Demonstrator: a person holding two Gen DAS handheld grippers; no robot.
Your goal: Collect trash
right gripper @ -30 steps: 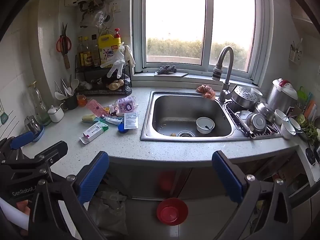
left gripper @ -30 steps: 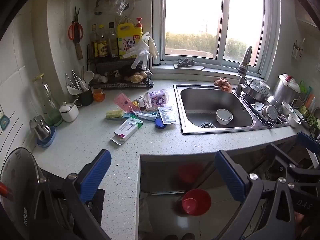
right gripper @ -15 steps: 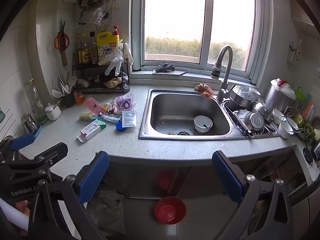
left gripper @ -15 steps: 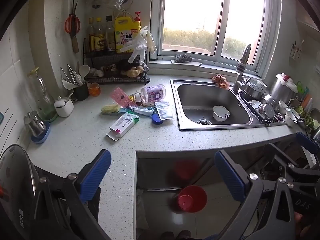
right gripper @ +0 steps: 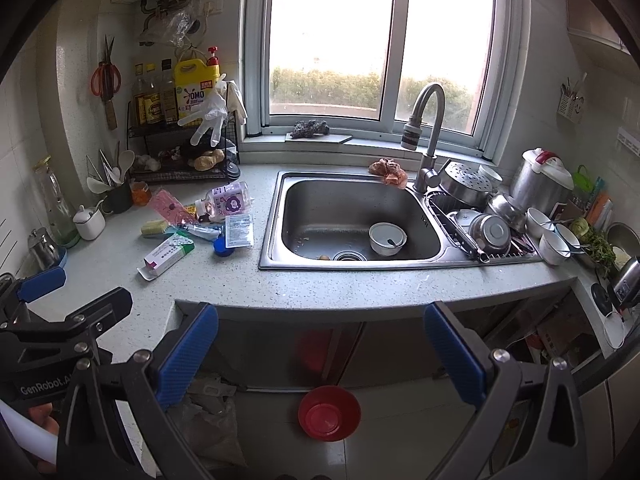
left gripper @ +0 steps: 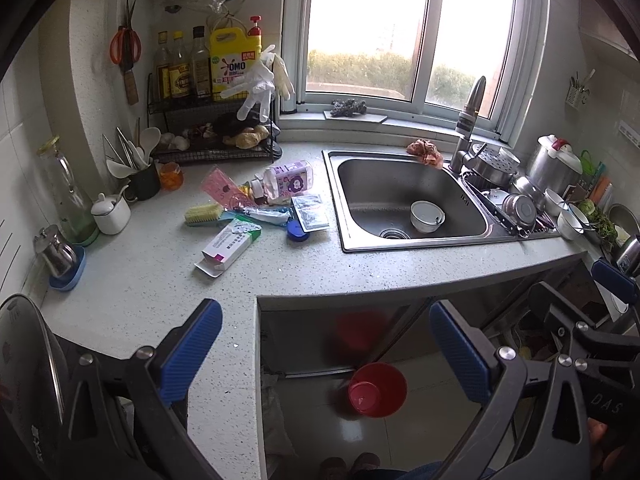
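Hovering wide-jawed and empty before the counter (left gripper: 360, 268): left tool (left gripper: 326, 350), right tool (right gripper: 322, 350).

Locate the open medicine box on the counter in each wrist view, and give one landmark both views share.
Left wrist: medicine box lies left of centre, in front of the scrub brush.
Right wrist: medicine box lies at left, left of the sink.
Shared landmark: the yellow detergent jug.

A: Print on the medicine box (left gripper: 228, 246) is too small for us to read. Same for the sachet (right gripper: 239, 231).
B: Agreed. The pot lid (left gripper: 24, 364) is cut off at our left edge, and the red basin (right gripper: 329, 412) sits partly behind the counter (right gripper: 360, 284) edge, with blurry clutter beside it.
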